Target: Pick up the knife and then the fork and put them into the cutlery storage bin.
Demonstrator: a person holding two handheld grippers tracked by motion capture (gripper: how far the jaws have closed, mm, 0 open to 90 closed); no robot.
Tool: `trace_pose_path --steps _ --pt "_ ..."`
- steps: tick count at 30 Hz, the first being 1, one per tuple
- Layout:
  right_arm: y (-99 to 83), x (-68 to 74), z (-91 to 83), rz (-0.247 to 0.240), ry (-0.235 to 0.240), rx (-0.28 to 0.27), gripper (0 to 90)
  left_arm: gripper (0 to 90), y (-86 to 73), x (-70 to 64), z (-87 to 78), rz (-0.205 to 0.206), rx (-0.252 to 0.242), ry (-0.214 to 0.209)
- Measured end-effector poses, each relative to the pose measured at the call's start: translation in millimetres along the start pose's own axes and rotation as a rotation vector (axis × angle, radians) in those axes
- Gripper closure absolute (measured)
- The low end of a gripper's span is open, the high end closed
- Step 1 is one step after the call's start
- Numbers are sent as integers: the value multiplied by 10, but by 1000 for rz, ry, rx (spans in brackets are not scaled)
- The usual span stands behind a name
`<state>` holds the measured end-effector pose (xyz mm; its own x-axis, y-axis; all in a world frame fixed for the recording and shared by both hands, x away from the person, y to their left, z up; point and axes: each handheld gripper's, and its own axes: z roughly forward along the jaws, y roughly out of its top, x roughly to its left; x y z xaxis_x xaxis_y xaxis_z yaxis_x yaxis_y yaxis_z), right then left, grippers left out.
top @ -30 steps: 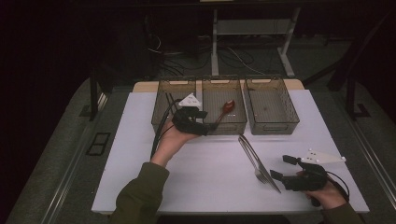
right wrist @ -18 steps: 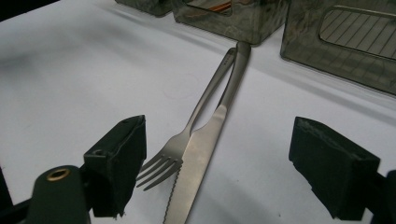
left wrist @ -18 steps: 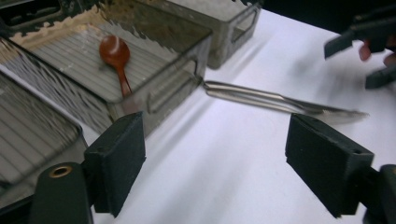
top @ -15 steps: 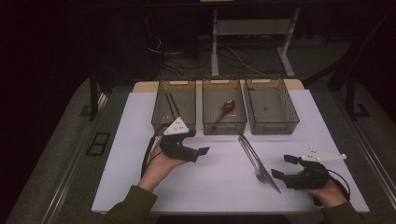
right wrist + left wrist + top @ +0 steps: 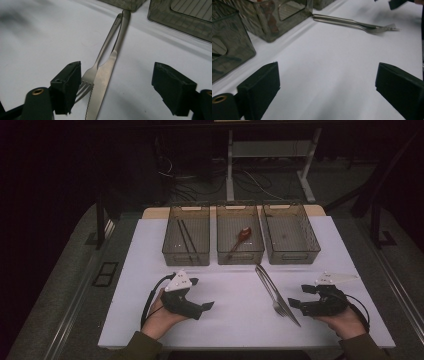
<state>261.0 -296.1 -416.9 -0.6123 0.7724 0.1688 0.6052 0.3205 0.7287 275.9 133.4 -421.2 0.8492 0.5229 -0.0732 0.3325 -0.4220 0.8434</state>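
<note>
The right claw point(image 5: 117, 92) is spread wide over the knife point(image 5: 107, 72) and fork point(image 5: 100, 62), so it might grab both

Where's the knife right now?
In the high view the knife lies on the white table, right of centre, beside the fork, just in front of the middle bin, with the right gripper at its tip end.

Lab: cables point(image 5: 200, 175) under metal frame point(image 5: 270, 150)
</note>
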Motion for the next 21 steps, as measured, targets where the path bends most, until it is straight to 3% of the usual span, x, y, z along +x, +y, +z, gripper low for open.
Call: trace_pose_path --steps 10,15,21 --pt "235 -26 161 27 -2 110 377 0 -145 -5 -76 -30 12 4" --pt "377 -59 249 27 -21 149 400 0 -160 -35 -44 -1 44 8" --pt "519 -68 385 20 -15 197 446 0 -183 -26 -30 -15 44 14"
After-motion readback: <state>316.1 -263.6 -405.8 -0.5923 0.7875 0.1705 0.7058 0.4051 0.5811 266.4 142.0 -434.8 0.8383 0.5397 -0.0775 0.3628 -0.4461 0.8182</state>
